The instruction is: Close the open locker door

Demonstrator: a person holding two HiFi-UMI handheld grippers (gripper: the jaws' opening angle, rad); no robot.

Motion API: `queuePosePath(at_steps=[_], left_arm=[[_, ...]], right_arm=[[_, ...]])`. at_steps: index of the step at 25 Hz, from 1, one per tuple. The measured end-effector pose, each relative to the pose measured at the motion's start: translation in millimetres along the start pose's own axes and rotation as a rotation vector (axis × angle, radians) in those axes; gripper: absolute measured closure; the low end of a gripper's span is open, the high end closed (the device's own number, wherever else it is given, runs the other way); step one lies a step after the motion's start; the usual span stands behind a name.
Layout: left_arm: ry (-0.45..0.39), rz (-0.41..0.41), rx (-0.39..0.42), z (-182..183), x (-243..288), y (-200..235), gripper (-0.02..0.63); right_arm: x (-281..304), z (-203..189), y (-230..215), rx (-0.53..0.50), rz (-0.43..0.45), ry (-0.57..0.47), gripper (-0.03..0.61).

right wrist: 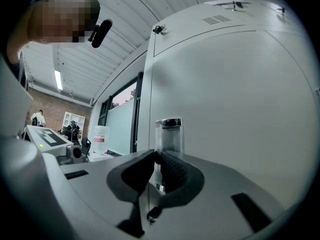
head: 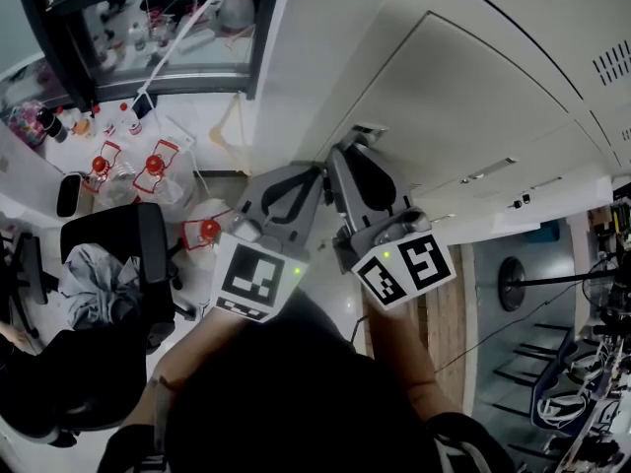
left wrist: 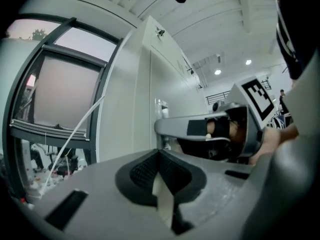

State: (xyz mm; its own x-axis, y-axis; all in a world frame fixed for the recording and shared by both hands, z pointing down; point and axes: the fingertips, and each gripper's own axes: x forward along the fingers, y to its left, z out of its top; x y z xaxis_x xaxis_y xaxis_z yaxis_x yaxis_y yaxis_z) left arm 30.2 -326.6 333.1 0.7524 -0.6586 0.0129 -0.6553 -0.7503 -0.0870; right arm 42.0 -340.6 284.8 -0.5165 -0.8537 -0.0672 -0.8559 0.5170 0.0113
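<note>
Found the locker door upright, straight ahead of both level grippers, long axis vertical, seemingly close to flush with the locker front; placed its chrome handle at the door's left edge; read the right gripper as narrow, apparently clamped on the handle's lower end; judged that hand the nearer, already at the door; took the coming move for a straight push forward, into the door's face; saw the left gripper just beside, jaws together, empty; noted a window further left.
</note>
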Motion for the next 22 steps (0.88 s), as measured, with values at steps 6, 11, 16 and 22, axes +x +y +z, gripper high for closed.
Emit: queuePosePath(at_steps=[6,11,16,22], left_arm=[[0.027,-0.034,0.006,-3.7,16.4,-1.3,0.613],[0.025,-0.012,-0.001,-3.9,17.4,-2.7,0.614],[0.031,-0.008,-0.005,-4.5,18.6,-2.8,0.614],[0.037,0.007,-0.003,-5.6,17.4,-1.8,0.614]], right_arm=[[0.6,-0.1,0.0,-0.001,-0.003,0.010,0.532],[-0.6,1.1,1.2,-0.052,-0.021,0.016,0.532],[-7.6,4.3,0.3,-0.106,-0.051,0.007,0.510],[-21.3,8.0,1.1,-0.098,-0.083,-0.010,0.508]])
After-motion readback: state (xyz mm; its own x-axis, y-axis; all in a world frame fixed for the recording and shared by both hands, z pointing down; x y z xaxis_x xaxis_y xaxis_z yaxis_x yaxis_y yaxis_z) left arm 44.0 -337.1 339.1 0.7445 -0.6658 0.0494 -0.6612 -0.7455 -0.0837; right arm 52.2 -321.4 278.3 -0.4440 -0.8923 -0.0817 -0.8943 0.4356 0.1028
